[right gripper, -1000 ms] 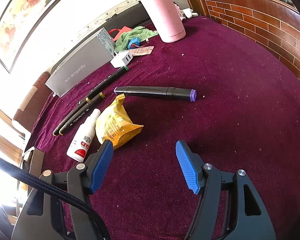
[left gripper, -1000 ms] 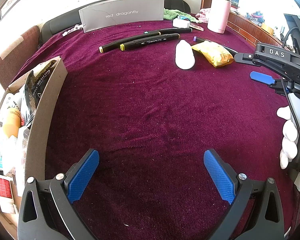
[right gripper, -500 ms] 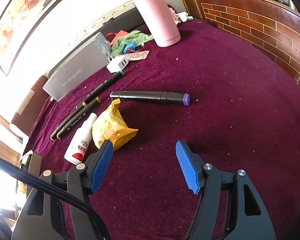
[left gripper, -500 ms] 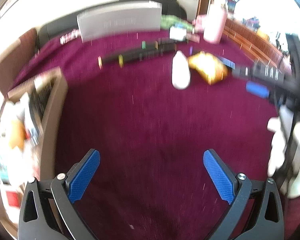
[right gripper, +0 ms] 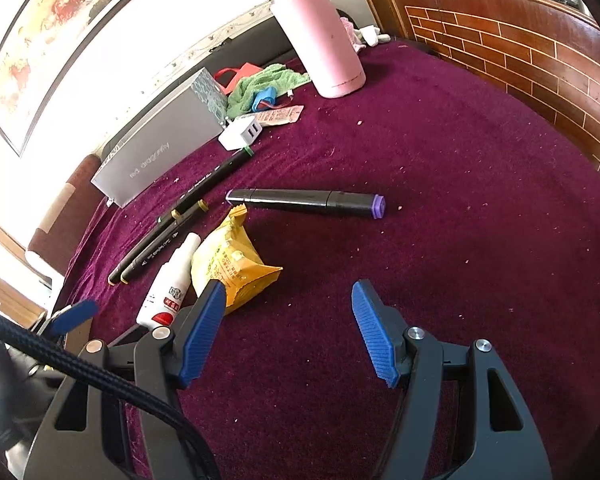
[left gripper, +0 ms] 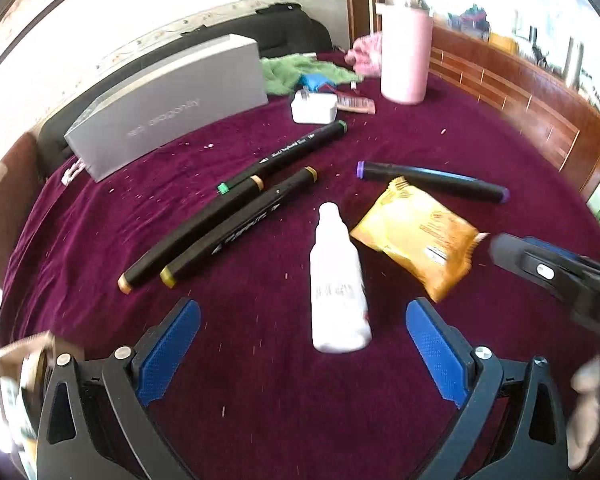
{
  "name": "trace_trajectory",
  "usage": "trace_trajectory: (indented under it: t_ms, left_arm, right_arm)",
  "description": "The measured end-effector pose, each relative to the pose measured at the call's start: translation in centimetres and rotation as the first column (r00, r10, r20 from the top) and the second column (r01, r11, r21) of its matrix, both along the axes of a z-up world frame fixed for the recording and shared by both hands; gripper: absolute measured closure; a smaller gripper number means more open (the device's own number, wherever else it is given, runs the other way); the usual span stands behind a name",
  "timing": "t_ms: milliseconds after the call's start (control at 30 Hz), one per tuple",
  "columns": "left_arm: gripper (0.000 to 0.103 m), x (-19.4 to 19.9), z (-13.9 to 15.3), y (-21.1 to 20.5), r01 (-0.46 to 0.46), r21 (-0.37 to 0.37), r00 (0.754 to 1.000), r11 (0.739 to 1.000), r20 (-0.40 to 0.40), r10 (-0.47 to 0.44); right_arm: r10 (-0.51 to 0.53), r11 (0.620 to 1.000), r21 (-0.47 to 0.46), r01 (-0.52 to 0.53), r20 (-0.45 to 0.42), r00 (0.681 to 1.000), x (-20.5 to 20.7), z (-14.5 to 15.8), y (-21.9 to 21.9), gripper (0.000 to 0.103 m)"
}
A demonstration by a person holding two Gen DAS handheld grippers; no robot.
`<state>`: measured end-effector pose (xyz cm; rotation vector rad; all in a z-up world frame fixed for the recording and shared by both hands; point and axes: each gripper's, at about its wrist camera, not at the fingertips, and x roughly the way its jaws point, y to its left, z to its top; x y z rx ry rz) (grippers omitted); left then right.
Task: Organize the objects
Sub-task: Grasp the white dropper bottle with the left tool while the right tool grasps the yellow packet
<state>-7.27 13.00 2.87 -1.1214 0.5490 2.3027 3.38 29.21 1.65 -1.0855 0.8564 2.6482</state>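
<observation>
On the maroon cloth-covered surface (left gripper: 440, 140), the left gripper (left gripper: 302, 356) hovers with its blue-padded jaws spread wide and nothing between them; the base of a white bottle (left gripper: 337, 288) lies just ahead of the gap, its nozzle pointing away. Just right of the bottle lies a yellow snack packet (left gripper: 418, 242), its far corner overlapping a purple-capped marker (left gripper: 432, 181) that lies crosswise behind it. Left of the bottle, two black markers with yellow ends (left gripper: 220, 226) lie side by side, touching; a green-tipped marker (left gripper: 284, 156) extends diagonally beyond them toward a white charger block (left gripper: 314, 107). Farther back stand a grey box (left gripper: 168, 104) and a pink flask (left gripper: 405, 62), with a green cloth (left gripper: 296, 72) between them.

In the right wrist view, the right gripper (right gripper: 286, 330) is likewise wide open and holds nothing; its left pad overlaps the near edge of the snack packet (right gripper: 230, 264) in the picture, though contact cannot be judged. The white bottle (right gripper: 168, 284) lies touching the packet's left side, and the purple-capped marker (right gripper: 306, 201) lies well ahead.
</observation>
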Motion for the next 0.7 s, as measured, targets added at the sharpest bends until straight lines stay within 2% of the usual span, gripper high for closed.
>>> trace_trajectory:
  t_ms: [67,100,133,167,200,333,467,600,700]
  left_arm:
    - [0.012,-0.9,-0.7,0.8,-0.003,-0.006,1.0,1.0,0.016,0.003]
    - [0.02,-1.2,-1.1,1.1,0.001,0.004,0.999,1.0,0.038,-0.001]
    - [0.048,-1.3,-1.5,1.2,0.011,0.013,0.998,1.0,0.067,-0.011]
    - [0.079,-1.3,-1.3,1.0,0.018,0.08,0.993,0.997,0.113,-0.027]
    - [0.078,-1.2,-1.1,0.8,0.007,0.094,0.991,0.996,0.136,-0.019]
    - [0.079,-0.3,-0.8,-0.5,-0.008,0.112,0.99,0.994,0.14,-0.008]
    - [0.079,1.0,0.9,-3.9,-0.059,0.16,0.989,0.985,0.141,0.036]
    - [0.078,2.5,2.4,-7.3,-0.111,0.219,0.983,0.969,0.165,0.076]
    - [0.078,3.8,3.0,-9.2,-0.131,0.261,0.979,0.956,0.186,0.084]
  right_arm:
    - [0.007,1.0,0.005,-0.007,-0.001,1.0,0.0,0.0,-0.2,0.038]
    - [0.009,1.0,0.008,-0.009,-0.005,1.0,0.0,0.1,-0.2,0.038]
    - [0.01,1.0,0.016,-0.01,-0.008,1.0,0.0,0.1,-0.3,0.038]
    - [0.012,1.0,0.019,-0.011,-0.009,1.0,0.0,0.1,-0.4,0.038]
    - [0.015,1.0,0.016,-0.015,-0.012,1.0,0.0,0.1,-0.4,0.038]
    - [0.049,0.999,0.0,-0.049,-0.018,0.999,-0.3,0.1,-0.7,0.038]
    - [0.082,0.997,0.015,-0.082,0.0,0.997,-0.7,1.0,-1.2,0.037]
    - [0.107,0.993,0.045,-0.11,0.053,0.993,-2.5,2.0,-1.4,0.035]
    - [0.15,0.979,0.118,-0.164,0.124,0.981,-4.9,2.2,-2.4,0.032]
